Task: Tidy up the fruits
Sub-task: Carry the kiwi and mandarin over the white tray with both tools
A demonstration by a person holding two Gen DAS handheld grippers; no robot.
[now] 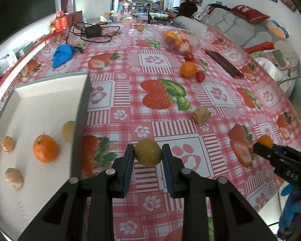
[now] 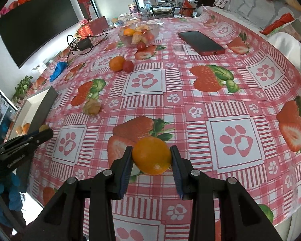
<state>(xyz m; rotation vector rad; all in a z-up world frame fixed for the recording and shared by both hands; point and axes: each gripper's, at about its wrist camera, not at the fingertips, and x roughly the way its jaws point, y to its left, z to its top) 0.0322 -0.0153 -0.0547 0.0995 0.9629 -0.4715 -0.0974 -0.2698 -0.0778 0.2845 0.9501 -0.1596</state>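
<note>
My left gripper (image 1: 148, 154) is shut on a greenish-brown round fruit (image 1: 148, 152), held just right of the white box (image 1: 50, 92). The box holds an orange (image 1: 45, 148), a pale round fruit (image 1: 68, 131) and two husked fruits (image 1: 14, 178). My right gripper (image 2: 151, 157) is shut on an orange (image 2: 151, 155) above the tablecloth; it shows in the left wrist view (image 1: 265, 144) at the right. A husked fruit (image 1: 200, 114) lies loose mid-table. An orange (image 1: 188, 69) and cherry tomatoes (image 1: 200, 76) lie farther back.
A glass bowl of fruit (image 1: 180, 40) stands at the back. A red-cased phone (image 2: 201, 42) lies right of it. A charger with cable (image 1: 92, 31) and a blue cloth (image 1: 62, 55) lie at the back left. The table edge (image 2: 295, 212) is near on the right.
</note>
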